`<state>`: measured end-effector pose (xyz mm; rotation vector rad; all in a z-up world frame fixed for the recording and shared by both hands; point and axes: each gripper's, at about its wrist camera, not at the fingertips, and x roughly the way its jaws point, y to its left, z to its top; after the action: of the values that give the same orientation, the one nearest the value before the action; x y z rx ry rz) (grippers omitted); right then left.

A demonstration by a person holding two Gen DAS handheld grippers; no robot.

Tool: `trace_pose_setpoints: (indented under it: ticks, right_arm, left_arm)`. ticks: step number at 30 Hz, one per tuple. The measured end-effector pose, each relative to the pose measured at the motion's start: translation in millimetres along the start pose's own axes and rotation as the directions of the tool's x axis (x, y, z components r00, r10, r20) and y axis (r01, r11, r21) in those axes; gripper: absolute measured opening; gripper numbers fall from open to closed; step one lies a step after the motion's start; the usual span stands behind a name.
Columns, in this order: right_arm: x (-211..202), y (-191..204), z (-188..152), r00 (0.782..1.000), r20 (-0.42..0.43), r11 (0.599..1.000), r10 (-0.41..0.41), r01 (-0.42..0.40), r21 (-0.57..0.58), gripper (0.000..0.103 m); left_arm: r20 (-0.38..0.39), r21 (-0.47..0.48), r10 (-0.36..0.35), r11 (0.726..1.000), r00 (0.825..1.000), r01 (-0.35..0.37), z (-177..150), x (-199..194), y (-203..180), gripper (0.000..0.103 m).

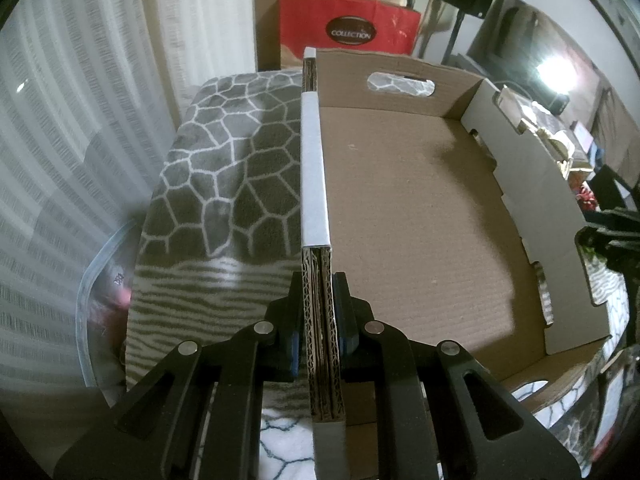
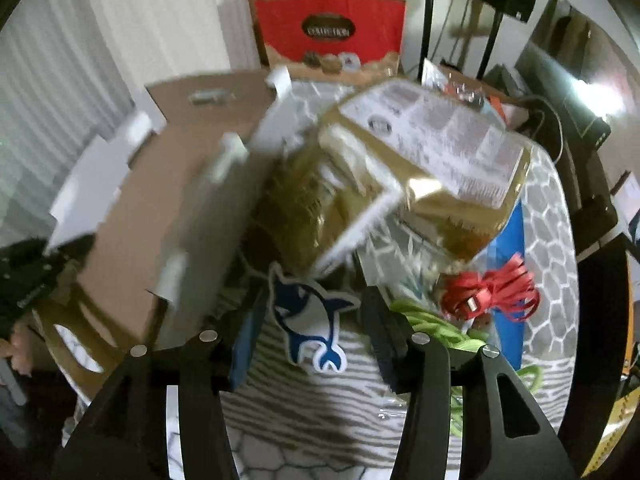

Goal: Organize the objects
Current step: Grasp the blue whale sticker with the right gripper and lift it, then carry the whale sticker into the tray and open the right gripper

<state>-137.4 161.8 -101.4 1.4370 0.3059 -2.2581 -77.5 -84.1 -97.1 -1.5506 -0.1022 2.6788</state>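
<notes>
Left wrist view: left tool clamped on the near side wall of the cardboard box, fingers pressed to both faces of the doubled corrugated wall at lower centre of the frame. The wall runs straight up the frame from the tool, white-taped along its top edge. Box floor bare, fills centre and right of frame; handle cut-out in the far wall at upper centre. Box sits on a grey patterned blanket, visible left of the wall. Red gift bag stands behind the box at top centre. Clear plastic bag at lower left edge.

Right wrist view, motion-blurred: right tool spread wide, holding nothing. Whale sticker lies on the blanket between the two fingers. Gold carton sits tilted just above the tool, centre to upper right, white label facing up. Red ribbon just right of the right finger, green cord below it at lower right. Cardboard box fills the left half of the frame, its white-edged wall beside the gold carton; contact unclear from blur.
</notes>
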Motion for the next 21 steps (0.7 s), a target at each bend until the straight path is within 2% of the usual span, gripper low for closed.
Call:
trace_pose_setpoints:
  ticks: [3, 6, 10, 15, 21]
  right_arm:
    - [9, 0, -5, 1.000, -0.023, 1.000, 0.001, -0.001, -0.011, 0.052]
    - [11, 6, -9, 1.000, -0.023, 0.999, -0.008, 0.007, -0.040, 0.060]
    - [14, 12, -13, 0.999, -0.024, 0.996, -0.040, 0.038, -0.076, 0.060]
    - [15, 14, -16, 0.999, -0.039, 0.997, -0.023, 0.019, -0.081, 0.045]
    - [14, 14, -17, 0.999, -0.040, 0.998, -0.017, 0.014, -0.063, 0.046]
  left_arm:
    - [-0.001, 0.000, -0.001, 1.000, 1.000, 0.001, 0, 0, 1, 0.012]
    - [0.000, -0.001, 0.000, 1.000, 1.000, 0.000, 0, 0, 1, 0.012]
    - [0.000, -0.003, -0.002, 1.000, 1.000, 0.002, 0, 0, 1, 0.012]
    - [0.000, -0.003, -0.002, 1.000, 1.000, 0.002, 0, 0, 1, 0.012]
    - [-0.001, -0.004, -0.001, 1.000, 1.000, 0.001, 0, 0, 1, 0.012]
